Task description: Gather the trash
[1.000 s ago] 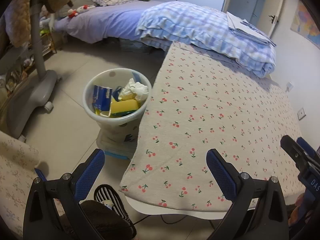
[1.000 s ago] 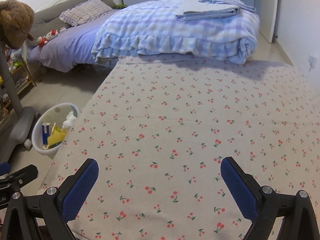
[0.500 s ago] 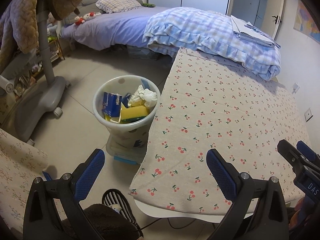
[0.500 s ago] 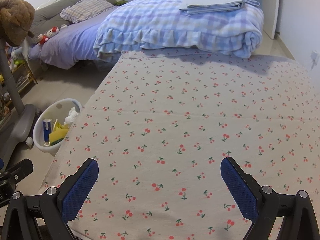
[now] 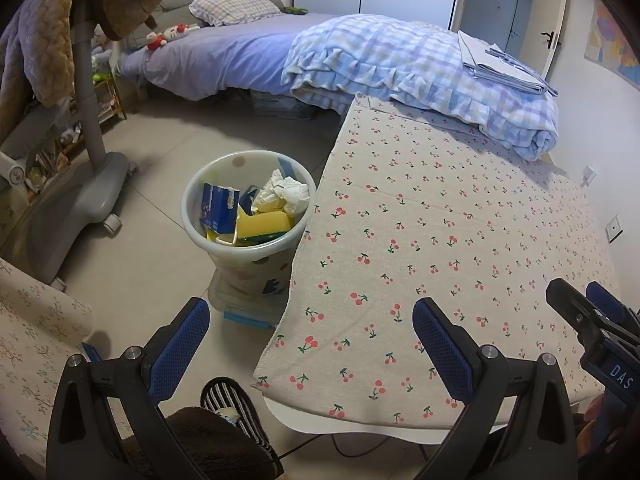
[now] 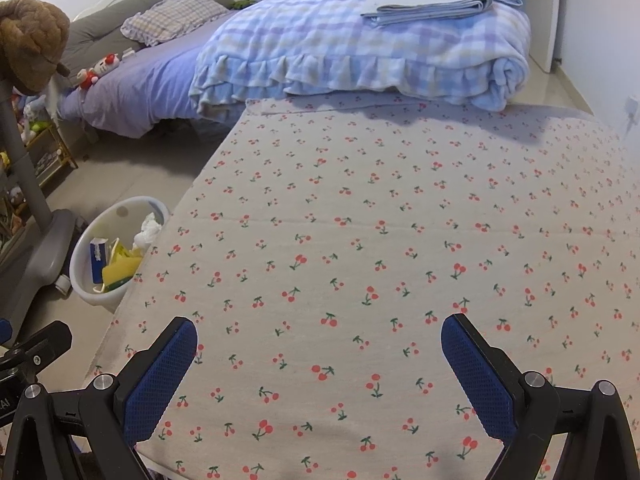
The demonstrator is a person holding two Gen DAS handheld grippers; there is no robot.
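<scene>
Blue mesh pads line both tools: the left gripper (image 5: 310, 338) hangs spread wide and empty over the near left corner of the table, and the right gripper (image 6: 319, 354) is likewise spread wide and empty above the table's middle. The cherry-print beige tablecloth (image 6: 360, 240) shows no loose item anywhere in either view. The white translucent plastic waste bin (image 5: 248, 216) stands on the grey tiled floor (image 5: 152, 184), just beside the table's left edge, resting on a clear flat box (image 5: 240, 306). Inside it lie a blue carton (image 5: 218, 210), a yellow sponge with a green backing (image 5: 262, 230) and crumpled white tissue (image 5: 286, 192); the load reaches nearly to the rim.

Judged from this layout, the collecting appears largely finished, with the trash already in the bin. To close the step well, sweep both wrist views across the far cloth and the floor near the striped slipper (image 5: 232, 404) for missed scraps. Keep both sets of fingers parted, and keep the left tool from knocking the bin off its box.
</scene>
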